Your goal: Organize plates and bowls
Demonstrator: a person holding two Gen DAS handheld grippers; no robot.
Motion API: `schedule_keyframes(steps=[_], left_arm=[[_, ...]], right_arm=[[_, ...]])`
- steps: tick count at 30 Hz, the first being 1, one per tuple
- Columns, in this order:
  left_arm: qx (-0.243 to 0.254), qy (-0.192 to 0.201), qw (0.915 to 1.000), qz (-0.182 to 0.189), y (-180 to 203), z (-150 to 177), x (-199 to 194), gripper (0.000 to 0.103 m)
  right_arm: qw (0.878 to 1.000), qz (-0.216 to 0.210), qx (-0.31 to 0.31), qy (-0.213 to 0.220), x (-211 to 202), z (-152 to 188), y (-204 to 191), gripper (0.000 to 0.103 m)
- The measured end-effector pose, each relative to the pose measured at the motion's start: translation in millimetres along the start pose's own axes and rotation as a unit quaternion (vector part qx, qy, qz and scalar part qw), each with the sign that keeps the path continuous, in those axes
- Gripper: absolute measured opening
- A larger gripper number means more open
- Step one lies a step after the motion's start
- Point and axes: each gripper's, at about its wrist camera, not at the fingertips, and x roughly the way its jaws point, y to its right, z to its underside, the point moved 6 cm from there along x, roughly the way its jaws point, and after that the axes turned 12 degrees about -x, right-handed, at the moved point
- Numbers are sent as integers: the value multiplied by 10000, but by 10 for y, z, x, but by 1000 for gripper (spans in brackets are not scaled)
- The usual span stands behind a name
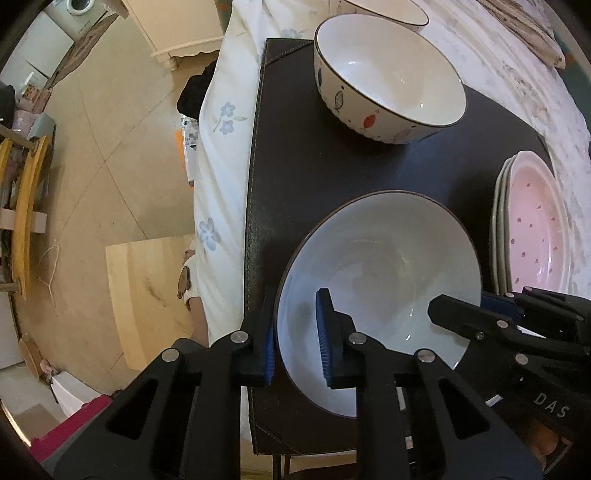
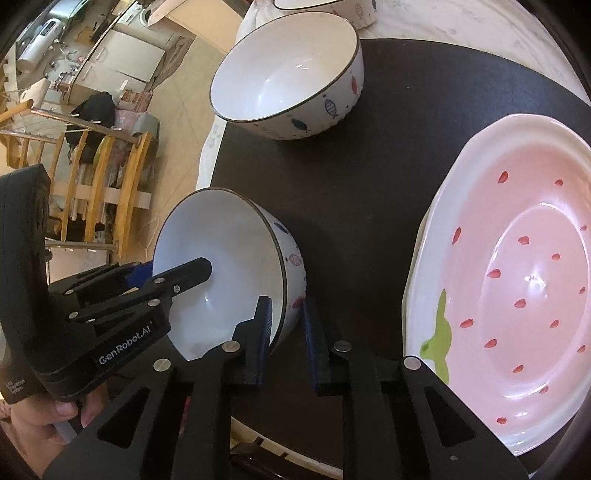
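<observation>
— What did the room look like around you?

— A tiled floor (image 1: 110, 147) with a yellow wooden rack (image 2: 107, 184) off to one side, and a tabletop (image 1: 229, 184) under a white cloth printed with blue flowers. A dark mat (image 1: 295, 177) lay on it, and everything I handled sat on that mat.

— Where was the bowl?

— The near bowl (image 1: 376, 266), white with a dark rim and little fish on its outside, stood on the mat, tipped over toward my left side. My left tool (image 1: 297, 339) was closed narrow on its rim, one blue pad (image 1: 323, 332) inside and the other outside the wall. My right tool (image 2: 286, 332) pinched the opposite rim the same way, one finger inside, one outside against the fish pattern.

— And the rest?

— A second fish bowl (image 2: 291, 74) sat upright farther back on the mat, well apart from the first, with a third bowl (image 1: 384, 11) behind it at the edge of view. Near the gripped bowl, on my right, lay a pink strawberry-dotted plate (image 2: 517, 266), stacked on another plate (image 1: 498, 206).
</observation>
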Motion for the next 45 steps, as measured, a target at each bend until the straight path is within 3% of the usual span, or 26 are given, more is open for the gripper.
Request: schedule_keyframes(steps=[11,15,22,34,45], left_arm=[[100,351,9992,170,104,75,-242,10],[116,654,9976,179,152,61,-405,10],[218,1209,9916,405,389,-50,-714,10],[736,1235,9869,732,1096,-42,-852,10],[1432,1121,9797,848,1840,124,-782,10]], right_arm=[[9994,144,-207,238,-158,17,18,19],[9972,432,-405,461,-315,37,-44,19],[9949,473,-392,803,-616,6,-24,19],[9874,780,-3,1375,-1257,117,442,19],[9812,1139,429,1500,-1609,449,947,19]])
